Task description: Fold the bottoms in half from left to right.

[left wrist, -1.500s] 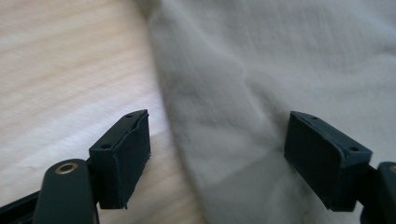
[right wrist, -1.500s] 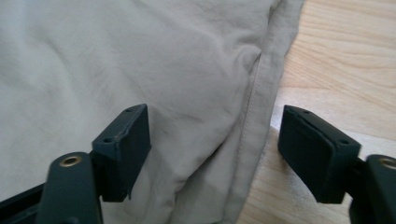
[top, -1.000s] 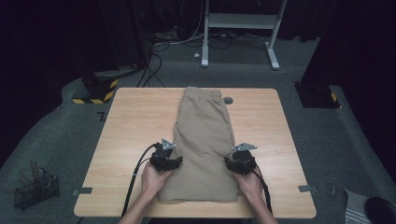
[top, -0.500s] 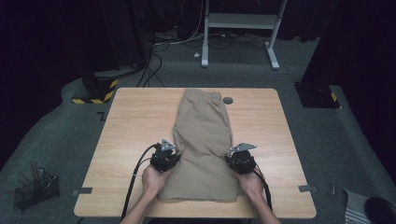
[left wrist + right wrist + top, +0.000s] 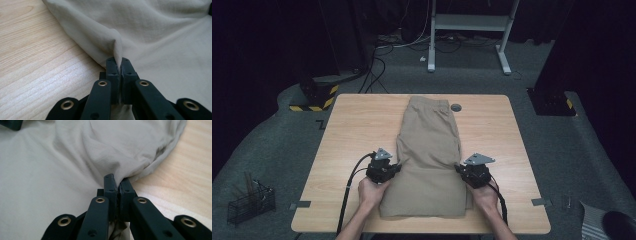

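Pinching: both black two-jaw grippers have just closed on the side edges of a folded pair of beige cotton shorts (image 5: 428,160) lying lengthwise down the middle of a light wooden table (image 5: 352,125).
Left gripper: the left gripper (image 5: 398,166) sits at the garment's left edge, near the person's end of the table; in the left gripper view (image 5: 119,65) its jaws are pressed together with a raised fold of beige cloth (image 5: 117,47) caught between the pads.
Right gripper: the right gripper (image 5: 458,169) sits at the opposite edge, level with the left one; in the right gripper view (image 5: 118,183) its jaws are clamped tight on a bunched ridge of the same fabric (image 5: 130,162), just beside bare wood.
Hands: the left hand (image 5: 371,190) and right hand (image 5: 486,194) come in from the near edge, each wrapped round its tool, black cables trailing back.
Shorts: the waistband lies towards the far edge, close to a small round dark grommet (image 5: 456,107) in the tabletop; the hem end lies nearest the person, flat between the two hands.
Surroundings: a black wire basket (image 5: 249,202) stands on the grey carpet left of the table; a white metal frame (image 5: 469,22) stands beyond it.
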`<state>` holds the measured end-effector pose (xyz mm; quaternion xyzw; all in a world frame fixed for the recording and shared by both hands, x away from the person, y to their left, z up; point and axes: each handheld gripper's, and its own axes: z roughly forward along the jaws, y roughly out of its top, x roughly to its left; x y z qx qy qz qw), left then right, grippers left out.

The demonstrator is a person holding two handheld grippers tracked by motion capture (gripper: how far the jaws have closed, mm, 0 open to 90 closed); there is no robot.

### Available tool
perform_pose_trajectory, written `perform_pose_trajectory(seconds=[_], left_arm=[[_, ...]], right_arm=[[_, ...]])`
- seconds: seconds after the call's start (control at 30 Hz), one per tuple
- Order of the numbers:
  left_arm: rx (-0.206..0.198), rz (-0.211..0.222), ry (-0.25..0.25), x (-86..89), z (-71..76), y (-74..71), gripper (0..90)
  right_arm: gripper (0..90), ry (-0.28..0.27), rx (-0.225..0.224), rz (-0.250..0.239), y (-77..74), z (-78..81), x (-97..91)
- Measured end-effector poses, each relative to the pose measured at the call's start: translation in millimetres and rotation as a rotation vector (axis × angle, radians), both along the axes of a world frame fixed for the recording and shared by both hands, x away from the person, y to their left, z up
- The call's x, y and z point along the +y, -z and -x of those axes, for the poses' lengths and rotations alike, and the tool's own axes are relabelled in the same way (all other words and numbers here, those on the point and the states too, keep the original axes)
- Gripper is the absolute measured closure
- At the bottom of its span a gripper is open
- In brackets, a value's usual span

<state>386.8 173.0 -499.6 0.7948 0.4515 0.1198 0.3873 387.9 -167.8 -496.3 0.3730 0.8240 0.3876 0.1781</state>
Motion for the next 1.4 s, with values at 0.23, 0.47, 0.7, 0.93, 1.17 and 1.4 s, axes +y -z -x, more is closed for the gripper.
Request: perform_pose_trajectory(seconds=[0.23, 0.47, 0.7, 0.93, 1.17, 1.4], left_arm=[[-0.048, 0.032, 0.018, 5.7, 7.3, -14.0, 87.5], [-0.075, 0.044, 0.030, 7.1, 12.8, -24.1, 87.5], [-0.097, 0.048, 0.035, 7.9, 14.7, -36.1, 87.5], [-0.135, 0.061, 0.036, 9.8, 19.6, -51.5, 87.5], [-0.167, 0.059, 0.046, 10.9, 26.7, -62.3, 87.5], [-0.196, 0.062, 0.051, 12.3, 32.1, -69.4, 87.5]], right_arm=[[87.4, -0.020, -0.031, 0.007, -11.6, 10.8, 0.1], [87.4, -0.026, -0.047, -0.001, -19.0, 15.8, -1.0], [87.4, -0.034, -0.077, -0.014, -30.0, 19.1, -2.5], [87.4, -0.049, -0.116, -0.023, -43.9, 24.0, -3.1], [87.4, -0.061, -0.166, -0.021, -57.3, 33.8, -4.0], [87.4, -0.068, -0.204, -0.017, -64.6, 39.7, -4.0]])
